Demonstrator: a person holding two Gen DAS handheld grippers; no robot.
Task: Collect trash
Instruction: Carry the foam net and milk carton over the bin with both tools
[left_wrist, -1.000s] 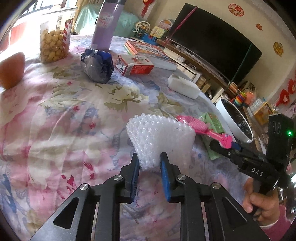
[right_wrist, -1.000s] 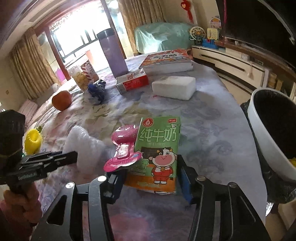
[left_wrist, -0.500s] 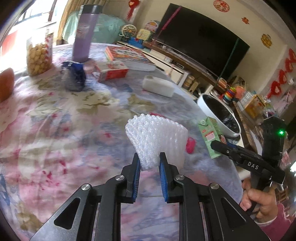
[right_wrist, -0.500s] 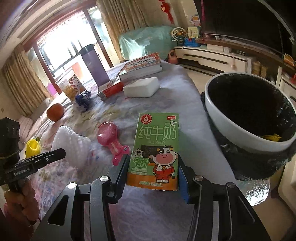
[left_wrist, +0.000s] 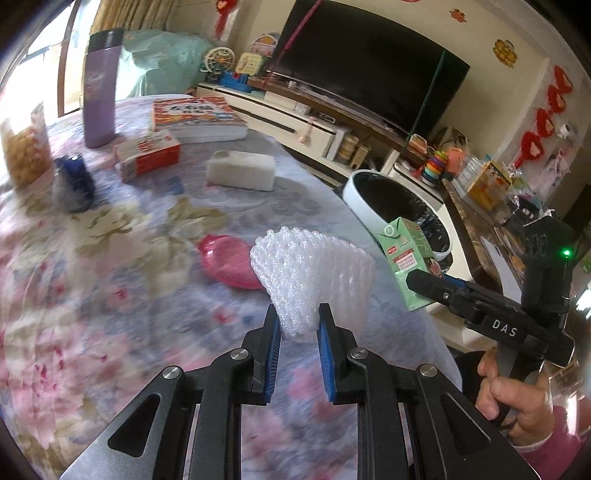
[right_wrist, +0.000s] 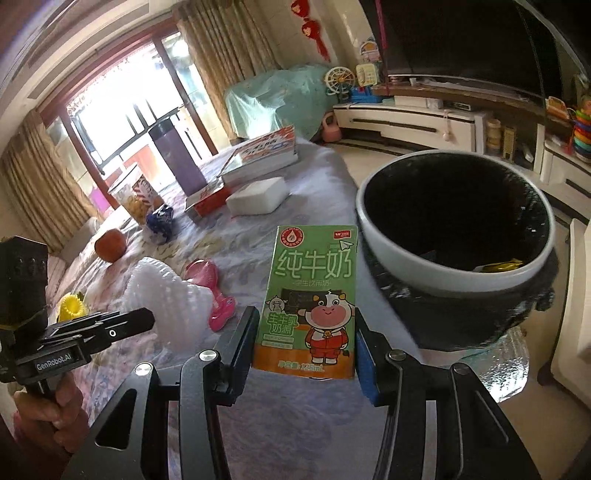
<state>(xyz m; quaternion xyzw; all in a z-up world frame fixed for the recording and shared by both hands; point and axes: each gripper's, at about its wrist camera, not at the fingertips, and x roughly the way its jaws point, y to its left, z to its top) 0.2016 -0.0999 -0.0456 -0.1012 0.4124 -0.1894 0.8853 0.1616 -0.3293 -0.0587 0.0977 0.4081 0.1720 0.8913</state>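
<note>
Surface: a table (left_wrist: 110, 280) under a pale floral cloth stood in a living room, a dark television behind it.
Left gripper (left_wrist: 298, 319): jaws clamped on the lower edge of a white foam mesh fruit sleeve (left_wrist: 314, 273), which fanned upward from between the pads, clear of the cloth.
Right gripper (right_wrist: 304, 334): jaws gripped the sides of a green rectangular milk carton with a cartoon cow (right_wrist: 314, 295), held upright above the table edge.
Bin: a round white-rimmed trash bin with a black liner (right_wrist: 454, 258) stood ahead and to the right of the right jaws, just beside the carton.
Left on the table: a pink plastic scoop-shaped item (left_wrist: 229, 260) lay just beyond the left jaws; a white rectangular foam block (left_wrist: 242, 170) lay farther ahead.
</note>
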